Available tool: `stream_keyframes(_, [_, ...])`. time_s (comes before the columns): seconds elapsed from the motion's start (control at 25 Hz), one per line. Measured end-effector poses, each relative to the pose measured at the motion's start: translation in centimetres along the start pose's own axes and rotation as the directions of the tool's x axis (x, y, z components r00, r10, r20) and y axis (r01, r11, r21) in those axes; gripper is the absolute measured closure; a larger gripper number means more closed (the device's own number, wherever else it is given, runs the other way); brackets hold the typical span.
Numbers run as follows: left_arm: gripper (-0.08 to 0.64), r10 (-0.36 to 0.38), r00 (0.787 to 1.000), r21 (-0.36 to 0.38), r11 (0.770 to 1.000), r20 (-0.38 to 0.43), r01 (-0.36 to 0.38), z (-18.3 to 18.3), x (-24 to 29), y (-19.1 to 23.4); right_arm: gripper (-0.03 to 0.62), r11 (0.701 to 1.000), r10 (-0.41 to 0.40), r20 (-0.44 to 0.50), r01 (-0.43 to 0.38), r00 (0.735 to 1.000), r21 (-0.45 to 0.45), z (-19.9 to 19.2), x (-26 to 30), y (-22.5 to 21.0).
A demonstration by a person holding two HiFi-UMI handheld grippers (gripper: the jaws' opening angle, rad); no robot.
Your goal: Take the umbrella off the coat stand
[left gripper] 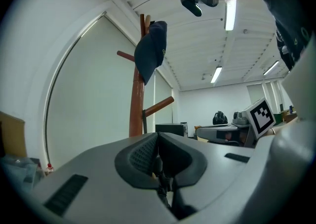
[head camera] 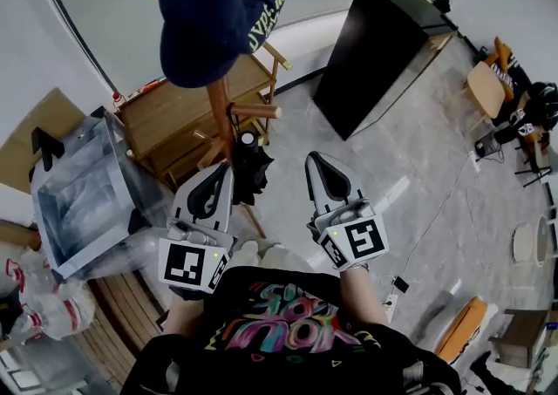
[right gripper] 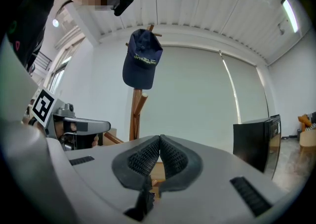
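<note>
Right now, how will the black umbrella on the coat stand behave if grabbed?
The umbrella looks folded short, so probably light, with loose fabric folds that may give when squeezed. It seems to hang from a peg of the coat stand, so it will likely swing if nudged.

The person wears a black short-sleeved T-shirt (head camera: 279,332) printed with swirling letters in pink, teal and yellow. The left gripper (head camera: 221,168) and right gripper (head camera: 312,160) are pale grey, tapering shells; each has black ribbed pads (right gripper: 143,161), a black-and-white marker cube (head camera: 193,264) at the rear and a small green light (head camera: 212,255).
</note>
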State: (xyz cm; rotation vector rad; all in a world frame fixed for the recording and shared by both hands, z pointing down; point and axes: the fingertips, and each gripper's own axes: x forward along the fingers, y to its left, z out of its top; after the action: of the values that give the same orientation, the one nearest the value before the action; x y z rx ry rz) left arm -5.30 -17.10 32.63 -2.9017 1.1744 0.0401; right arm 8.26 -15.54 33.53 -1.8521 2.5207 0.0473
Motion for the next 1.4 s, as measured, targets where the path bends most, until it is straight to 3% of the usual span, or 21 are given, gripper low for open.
stream_keyframes(0.24, [0.535,0.126,0.992,-0.006,0.992,-0.003,-0.126,-0.7,-0.2,-0.5,0.578,0.992,0.123,0.007,-0.123,0.992,-0.014,0.4,0.6,-0.6])
stream_keyframes(0.68, [0.535,0.213,0.977,-0.014,0.977,-0.021,-0.213,-1.9,0.4,-1.5,0.578,0.972,0.233,0.026,-0.233,0.972,-0.007,0.4,1.0,-0.8])
stream_keyframes(1.04, [0.534,0.208,0.977,-0.034,0.977,-0.049,-0.209,-3.3,0.8,-1.6,0.578,0.951,0.302,0.055,-0.305,0.952,0.056,-0.3,1.9,-0.7])
stream_keyframes(1.2, [0.531,0.192,0.979,-0.055,0.979,-0.061,-0.195,-4.2,0.8,-1.6,0.539,0.926,0.352,0.081,-0.36,0.932,0.117,-0.3,2.0,-0.6])
stream_keyframes(1.4, [0.426,0.161,0.983,-0.071,0.983,-0.087,-0.167,-5.4,1.2,-1.9,0.481,0.901,0.404,0.082,-0.412,0.911,0.135,-0.6,2.3,-0.2])
